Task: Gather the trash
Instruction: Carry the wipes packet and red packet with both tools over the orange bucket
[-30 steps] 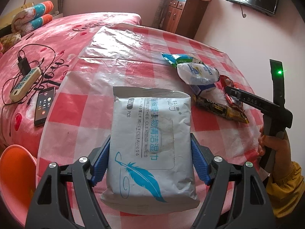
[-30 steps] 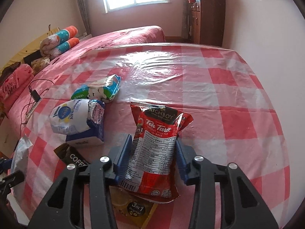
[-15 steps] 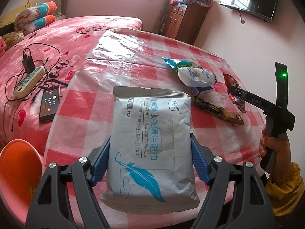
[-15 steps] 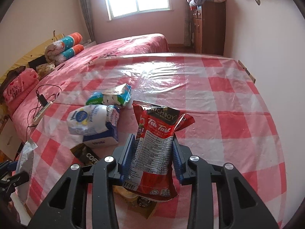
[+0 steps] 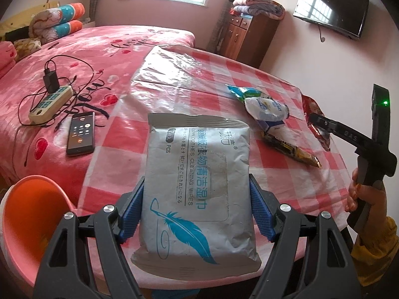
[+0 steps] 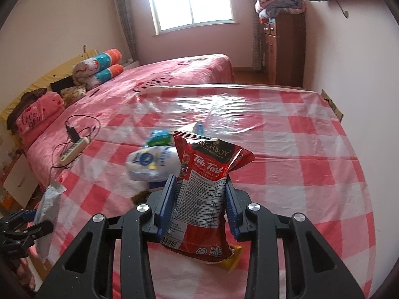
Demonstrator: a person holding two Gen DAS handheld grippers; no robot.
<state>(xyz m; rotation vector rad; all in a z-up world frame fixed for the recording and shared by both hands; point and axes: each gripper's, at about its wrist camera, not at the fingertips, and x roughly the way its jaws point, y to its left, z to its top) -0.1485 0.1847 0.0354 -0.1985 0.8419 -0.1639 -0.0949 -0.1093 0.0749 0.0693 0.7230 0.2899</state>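
A grey wet-wipes pack point(image 5: 197, 164) with a blue feather print is clamped between the blue pads of my left gripper point(image 5: 197, 199), above the near edge of the table. My right gripper point(image 6: 200, 200) is shut on a red milk-tea packet point(image 6: 207, 164), held upright above the checked cloth. Still on the table lie a white-and-blue pouch point(image 5: 265, 107), a green-blue wrapper point(image 5: 239, 91) and a dark coffee sachet point(image 5: 291, 149). In the left wrist view the red packet point(image 5: 313, 114) shows at the right, a person's hand under it.
An orange bin point(image 5: 30, 214) stands low at the left, beside the table point(image 5: 174, 74) with its pink checked plastic cloth. On the pink bed lie a phone point(image 5: 81, 133) and a power strip point(image 5: 49, 103) with cables. A wooden cabinet point(image 6: 284, 49) stands at the far wall.
Both grippers have lifted and drawn back from the table with their loads. The red packet has come up off the cloth, and more of the orange bin shows at the left.
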